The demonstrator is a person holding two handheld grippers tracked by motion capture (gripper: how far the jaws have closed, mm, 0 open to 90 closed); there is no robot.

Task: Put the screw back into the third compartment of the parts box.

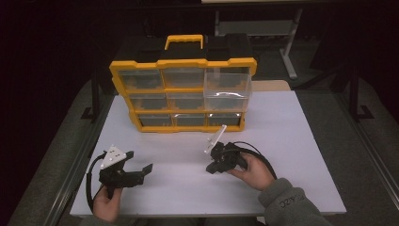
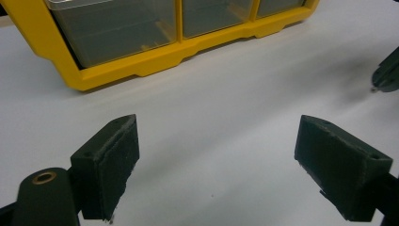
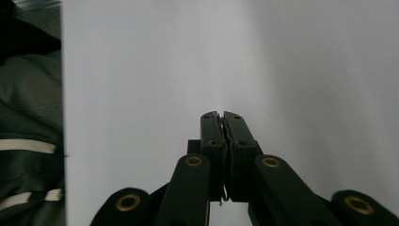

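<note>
In the high view, a yellow drawer organiser point(image 1: 183, 94) with a black and yellow handle stands at the twelve o'clock side of the white tabletop point(image 1: 291, 141). It has three rows of three clear drawers; the top right drawer point(image 1: 227, 87) juts out toward the person, the others sit flush. The left claw point(image 1: 140, 165) lies toward seven o'clock of the tabletop, held by the left hand point(image 1: 107, 203), its jaws spread wide and pointing toward three o'clock, with nothing between them. The right claw point(image 1: 211, 167) is toward five o'clock, gripped by the right hand point(image 1: 254, 172), its jaws pointing toward nine o'clock. Both claws are well apart from the organiser and from each other.

In the left gripper view, the left claw point(image 2: 216, 165) shows its two black jaws far apart over bare tabletop point(image 2: 226, 94). The organiser's point(image 2: 141, 66) yellow bottom edge and lowest drawers run across from ten to one o'clock. A dark piece of the right claw point(image 2: 387, 75) shows at three o'clock.

In the right gripper view, the right claw point(image 3: 222, 117) has its jaws pressed together, pad to pad, holding nothing, over the white tabletop point(image 3: 188, 56). At nine o'clock the tabletop's edge drops to a dark floor point(image 3: 28, 117).
</note>
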